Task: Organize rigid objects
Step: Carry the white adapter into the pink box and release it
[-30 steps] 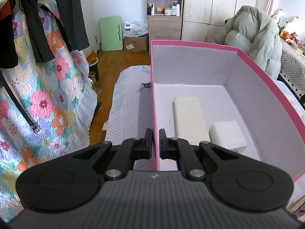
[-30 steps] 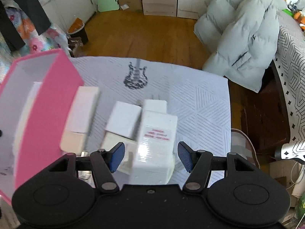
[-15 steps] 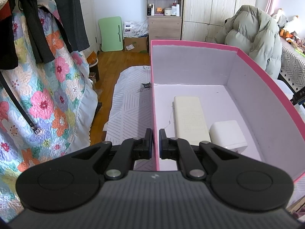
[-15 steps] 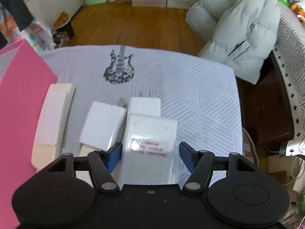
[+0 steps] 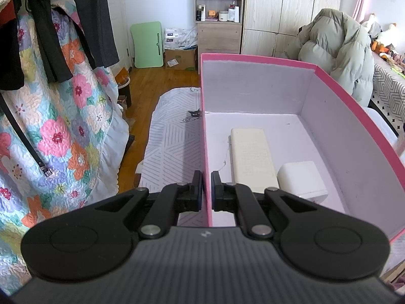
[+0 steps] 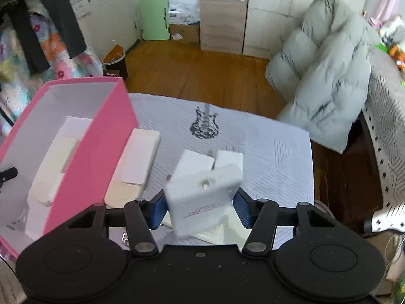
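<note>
Carrying white block [image 6: 202,197] clamped in closing right gripper [image 6: 200,211] toward pink box [image 5: 354,116], wall pinched by left gripper [image 5: 207,192]; next needs lowering inside.

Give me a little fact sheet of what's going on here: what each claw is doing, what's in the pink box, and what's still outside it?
Left gripper: shut on the pink box side wall.
Right gripper: jaws closing on a white block with red print, lifted off the cloth, tilted.
Inside box: a long cream block and a smaller white block, side by side.
Outside box: a long cream-and-white block beside the wall; small white blocks behind the lifted one.
Surface: patterned cloth with a guitar print.
</note>
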Tool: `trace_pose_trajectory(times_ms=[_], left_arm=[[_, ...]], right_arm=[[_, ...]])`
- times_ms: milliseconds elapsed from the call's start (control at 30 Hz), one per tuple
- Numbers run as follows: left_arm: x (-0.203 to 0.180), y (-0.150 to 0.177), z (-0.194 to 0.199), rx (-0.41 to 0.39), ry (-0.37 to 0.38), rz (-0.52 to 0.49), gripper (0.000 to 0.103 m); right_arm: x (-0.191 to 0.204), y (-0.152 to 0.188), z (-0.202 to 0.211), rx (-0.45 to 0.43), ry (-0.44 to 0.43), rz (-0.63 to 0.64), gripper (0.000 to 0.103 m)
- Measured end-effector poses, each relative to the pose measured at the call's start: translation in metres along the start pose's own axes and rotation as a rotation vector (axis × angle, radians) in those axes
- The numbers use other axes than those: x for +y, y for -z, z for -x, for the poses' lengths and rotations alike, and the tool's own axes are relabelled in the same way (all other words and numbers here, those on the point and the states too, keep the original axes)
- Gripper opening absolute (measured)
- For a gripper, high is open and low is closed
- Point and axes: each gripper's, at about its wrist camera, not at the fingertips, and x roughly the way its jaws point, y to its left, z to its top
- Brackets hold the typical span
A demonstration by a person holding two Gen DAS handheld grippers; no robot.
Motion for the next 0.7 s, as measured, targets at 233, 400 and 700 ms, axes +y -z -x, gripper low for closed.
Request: trace_pose_trajectory(times_ms=[233,400,700], left_arm=[[0.000,-0.001,0.000,-0.001,0.009,0.006,0.006],[0.000,-0.001,0.000,-0.002,0.012,0.007,0.006],[-0.001,0.000,0.001,-0.005,0.013,0.008,0.006]], right_arm=[[0.020,-0.008,0.027,-0.081,-0.017,0.057,0.060],[0.042,-0.022,0.065,-0.169,-0.046,0.093,0.060],[0.095,-0.031,0.089,-0.223,-0.345,0.089,0.060]])
